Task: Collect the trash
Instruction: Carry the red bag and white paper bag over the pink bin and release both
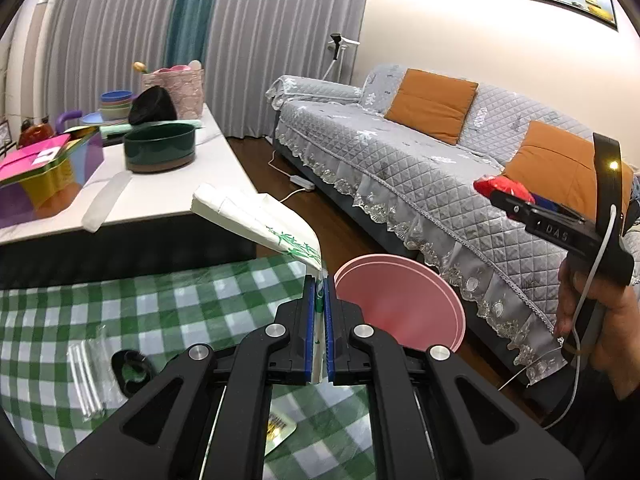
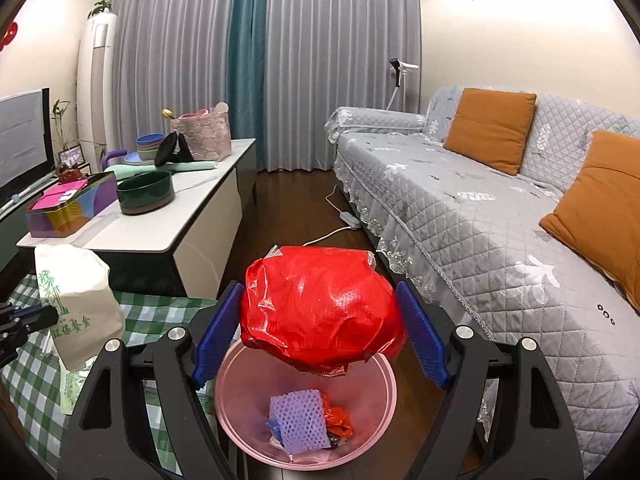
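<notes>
My left gripper [image 1: 320,285] is shut on a white paper bag [image 1: 256,216] printed with green bamboo, which sticks up and to the left above the green checked cloth [image 1: 160,304]. The same bag [image 2: 76,300] shows at the left of the right wrist view. My right gripper [image 2: 320,332] stands wide, its blue pads [image 2: 216,336] pressed on both sides of a crumpled red plastic bag [image 2: 320,304]. That bag hangs right over the pink bin [image 2: 376,408], which holds a purple foam net [image 2: 298,420] and red scraps. The pink bin [image 1: 404,304] stands between cloth and sofa.
A clear plastic packet [image 1: 90,372] and a small black item [image 1: 130,372] lie on the cloth. A white coffee table [image 2: 160,228] carries a green pot [image 2: 146,192] and a colourful box [image 2: 72,208]. A grey sofa [image 2: 460,208] with orange cushions fills the right; a power strip [image 2: 350,218] lies on the floor.
</notes>
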A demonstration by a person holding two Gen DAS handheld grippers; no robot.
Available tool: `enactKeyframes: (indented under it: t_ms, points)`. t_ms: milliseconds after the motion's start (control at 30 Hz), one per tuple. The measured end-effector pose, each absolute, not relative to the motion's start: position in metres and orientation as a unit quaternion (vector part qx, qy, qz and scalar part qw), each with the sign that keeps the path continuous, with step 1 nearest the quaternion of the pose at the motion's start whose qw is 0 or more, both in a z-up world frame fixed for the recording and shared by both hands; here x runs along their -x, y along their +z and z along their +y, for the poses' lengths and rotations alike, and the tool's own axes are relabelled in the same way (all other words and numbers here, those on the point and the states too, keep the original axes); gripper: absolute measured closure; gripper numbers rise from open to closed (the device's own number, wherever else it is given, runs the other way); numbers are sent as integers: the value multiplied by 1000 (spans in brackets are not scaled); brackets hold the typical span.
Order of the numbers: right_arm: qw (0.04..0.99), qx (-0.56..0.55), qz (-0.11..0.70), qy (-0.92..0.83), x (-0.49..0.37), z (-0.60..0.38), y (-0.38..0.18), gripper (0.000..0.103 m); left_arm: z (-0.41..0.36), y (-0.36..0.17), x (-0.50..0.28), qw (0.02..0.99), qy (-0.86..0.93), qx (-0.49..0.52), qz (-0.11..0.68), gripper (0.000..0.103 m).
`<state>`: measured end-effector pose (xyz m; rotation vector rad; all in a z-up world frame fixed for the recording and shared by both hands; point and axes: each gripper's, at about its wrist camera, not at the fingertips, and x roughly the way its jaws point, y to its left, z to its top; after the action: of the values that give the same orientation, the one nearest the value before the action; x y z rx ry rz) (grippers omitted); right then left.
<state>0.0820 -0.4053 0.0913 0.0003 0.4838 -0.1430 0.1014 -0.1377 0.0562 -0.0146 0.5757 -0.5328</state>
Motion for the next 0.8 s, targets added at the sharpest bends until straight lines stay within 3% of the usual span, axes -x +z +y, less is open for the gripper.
enactKeyframes:
  t_ms: [800]
  points:
    - [963,-20,253,-94,-103,-435,80,26,-238,61,-143,903,-321,-21,284,99]
